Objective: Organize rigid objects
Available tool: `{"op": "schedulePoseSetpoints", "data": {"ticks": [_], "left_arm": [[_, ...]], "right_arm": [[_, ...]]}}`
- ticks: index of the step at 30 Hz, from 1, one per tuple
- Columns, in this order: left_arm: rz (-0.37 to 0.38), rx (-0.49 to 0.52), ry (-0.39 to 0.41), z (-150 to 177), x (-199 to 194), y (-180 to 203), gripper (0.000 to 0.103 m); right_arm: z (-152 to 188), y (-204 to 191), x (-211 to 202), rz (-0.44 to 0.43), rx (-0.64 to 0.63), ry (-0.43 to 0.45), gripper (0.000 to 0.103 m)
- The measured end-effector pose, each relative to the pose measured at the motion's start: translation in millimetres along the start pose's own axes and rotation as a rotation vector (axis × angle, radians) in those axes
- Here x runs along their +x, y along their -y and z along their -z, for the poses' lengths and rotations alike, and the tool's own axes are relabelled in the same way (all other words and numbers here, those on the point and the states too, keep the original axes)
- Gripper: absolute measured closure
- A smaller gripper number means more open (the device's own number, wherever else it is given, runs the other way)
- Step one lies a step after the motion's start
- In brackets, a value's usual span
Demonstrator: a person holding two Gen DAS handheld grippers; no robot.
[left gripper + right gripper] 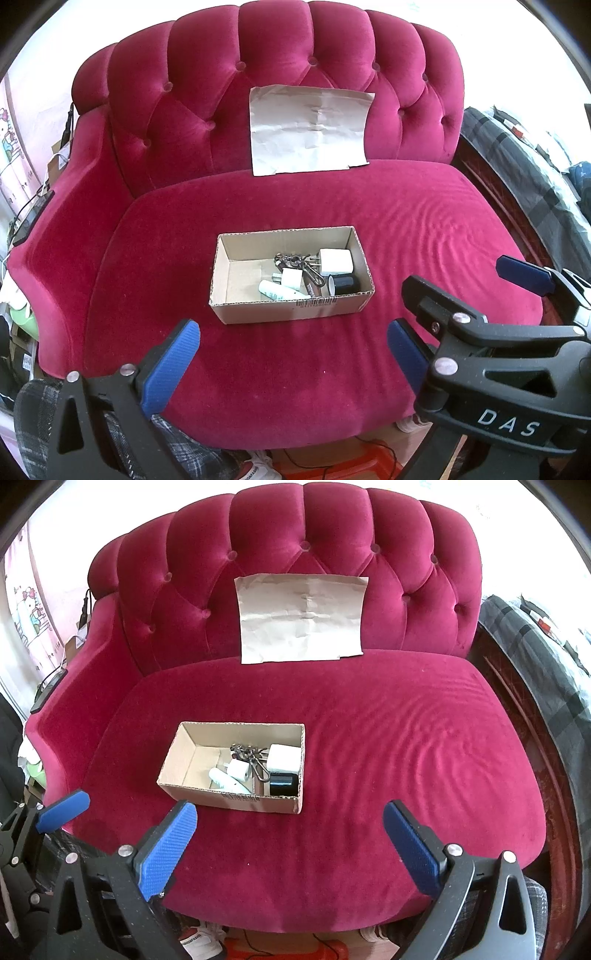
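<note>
So the left gripper (291, 363) is hanging at the front edge of the red sofa seat (424, 236), pads spread wide and holding nothing. The cardboard box (288, 308) is sitting dead ahead of it on the cushion, long axis running left to right across the view, with the small stuff piling up toward its right end: a white tube (277, 290), a small white plug (291, 277), a bunch of keys (291, 260), a bigger white charger (335, 261) and a black cap (344, 284). Moving right, the right gripper (290, 849) is also gaping empty, and the box is lying ahead-left of it. I'd guess left is slightly better lined up.
</note>
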State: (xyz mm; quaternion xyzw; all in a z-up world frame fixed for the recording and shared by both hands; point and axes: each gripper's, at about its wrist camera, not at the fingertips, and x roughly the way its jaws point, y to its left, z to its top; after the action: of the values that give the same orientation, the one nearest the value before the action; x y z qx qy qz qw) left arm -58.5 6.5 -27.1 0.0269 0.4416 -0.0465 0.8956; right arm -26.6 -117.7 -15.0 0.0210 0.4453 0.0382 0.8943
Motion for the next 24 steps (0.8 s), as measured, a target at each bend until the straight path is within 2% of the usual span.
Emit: {"op": "schedulePoseSetpoints", "data": {"ticks": [24], "left_arm": [[0.004,-0.005,0.0,-3.5,0.3,1.3,0.0]], "right_arm": [[-3.1,3.2,-1.6,0.002,0.0,0.014,0.0]]}}
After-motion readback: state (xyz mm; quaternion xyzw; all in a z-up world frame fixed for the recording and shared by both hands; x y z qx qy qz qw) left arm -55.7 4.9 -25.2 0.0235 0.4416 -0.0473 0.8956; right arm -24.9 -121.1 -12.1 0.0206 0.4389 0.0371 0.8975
